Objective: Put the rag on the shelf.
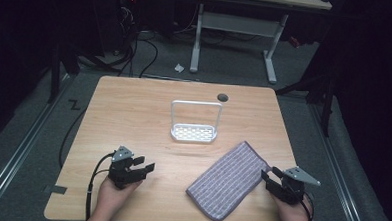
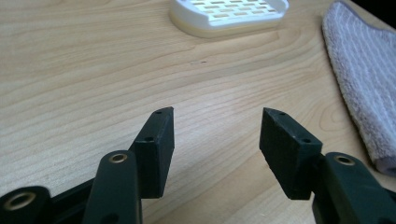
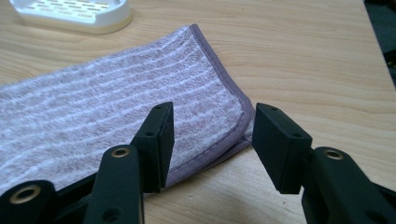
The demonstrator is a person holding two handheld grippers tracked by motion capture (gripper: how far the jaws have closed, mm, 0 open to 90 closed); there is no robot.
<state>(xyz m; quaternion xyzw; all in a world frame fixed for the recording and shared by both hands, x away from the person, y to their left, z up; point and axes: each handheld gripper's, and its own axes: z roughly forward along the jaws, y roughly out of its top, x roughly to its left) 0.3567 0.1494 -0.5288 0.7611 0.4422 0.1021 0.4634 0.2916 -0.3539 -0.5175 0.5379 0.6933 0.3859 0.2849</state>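
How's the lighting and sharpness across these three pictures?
High view: the light wooden table is evenly lit, the surroundings nearly black. Left gripper view: the white slotted tray looks slightly soft. Right gripper view: the folded purple striped towel is sharp at its corner, softer farther off.

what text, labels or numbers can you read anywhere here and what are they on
None: no readable word, label, brand or number on anything.
The folded purple towel bears woven stripes, no tag in sight.
The white rack is plain, with slots in its base.
The left gripper and right gripper carry no markings.
The wooden table is bare wood grain.
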